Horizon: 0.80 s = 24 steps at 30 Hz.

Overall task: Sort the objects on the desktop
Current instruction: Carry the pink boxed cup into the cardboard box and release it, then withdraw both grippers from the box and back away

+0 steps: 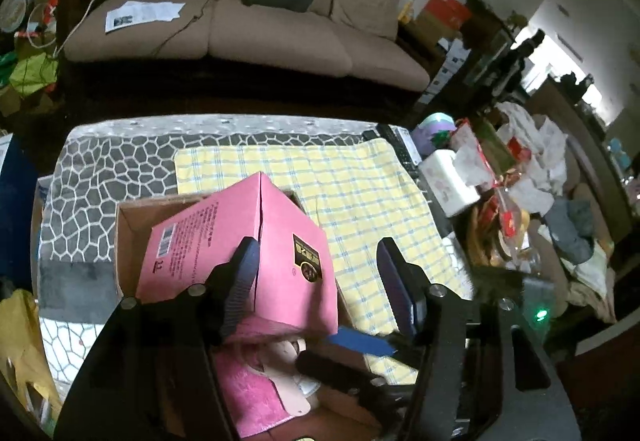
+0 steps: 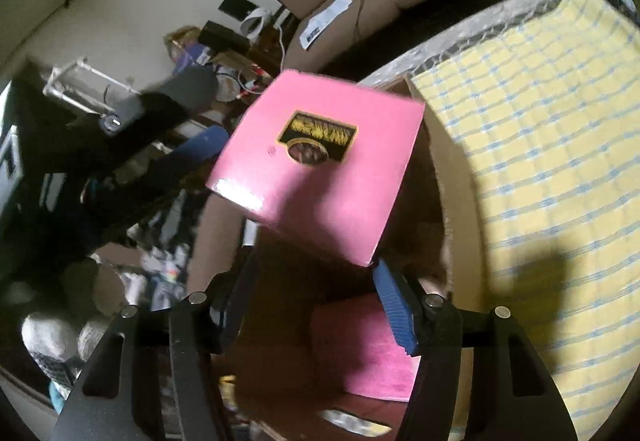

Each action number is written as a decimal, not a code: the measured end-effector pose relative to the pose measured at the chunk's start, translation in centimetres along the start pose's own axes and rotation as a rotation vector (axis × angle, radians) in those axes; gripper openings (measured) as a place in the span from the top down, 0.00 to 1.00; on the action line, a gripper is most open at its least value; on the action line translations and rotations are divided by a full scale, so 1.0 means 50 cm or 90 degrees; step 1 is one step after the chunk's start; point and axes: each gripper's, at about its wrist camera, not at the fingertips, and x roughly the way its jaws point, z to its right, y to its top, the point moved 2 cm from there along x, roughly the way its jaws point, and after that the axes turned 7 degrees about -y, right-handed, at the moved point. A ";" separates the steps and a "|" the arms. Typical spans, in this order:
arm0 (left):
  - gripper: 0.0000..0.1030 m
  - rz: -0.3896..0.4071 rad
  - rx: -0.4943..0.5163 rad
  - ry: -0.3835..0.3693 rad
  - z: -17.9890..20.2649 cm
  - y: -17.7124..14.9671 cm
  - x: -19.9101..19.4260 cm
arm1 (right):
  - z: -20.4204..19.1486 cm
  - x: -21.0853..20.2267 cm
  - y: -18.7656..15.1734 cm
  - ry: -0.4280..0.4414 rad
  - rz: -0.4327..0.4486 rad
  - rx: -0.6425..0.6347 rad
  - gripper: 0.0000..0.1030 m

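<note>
A pink box (image 1: 200, 241) (image 2: 320, 193) with a black-and-gold label hangs tilted over an open cardboard carton (image 1: 128, 225) (image 2: 440, 169). My right gripper (image 2: 315, 261) comes from below, its pads on either side of the box's near lower end, shut on it. In the left wrist view its blue finger (image 1: 360, 345) shows under the box's lower corner. My left gripper (image 1: 316, 245) stands open. Its left finger (image 1: 244, 273) lies against the box's face and its right finger (image 1: 394, 281) is clear of the box. In the right wrist view its blue finger (image 2: 200, 145) sits beside the box's left edge.
Pink items (image 1: 248, 393) (image 2: 360, 353) lie inside the carton. A yellow checked cloth (image 1: 360, 181) (image 2: 540, 141) covers the table right of it, over a grey patterned cover (image 1: 100, 181). Tissues and clutter (image 1: 520, 181) crowd the right edge. A brown sofa (image 1: 240, 21) stands behind.
</note>
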 end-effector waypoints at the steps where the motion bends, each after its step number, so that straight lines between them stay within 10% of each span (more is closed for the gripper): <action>1: 0.44 0.001 -0.005 -0.007 -0.005 -0.005 -0.003 | -0.001 -0.007 0.000 -0.008 0.002 -0.008 0.40; 24: 0.27 0.003 -0.064 -0.033 -0.091 -0.111 -0.113 | -0.049 -0.040 -0.022 -0.129 0.031 -0.149 0.24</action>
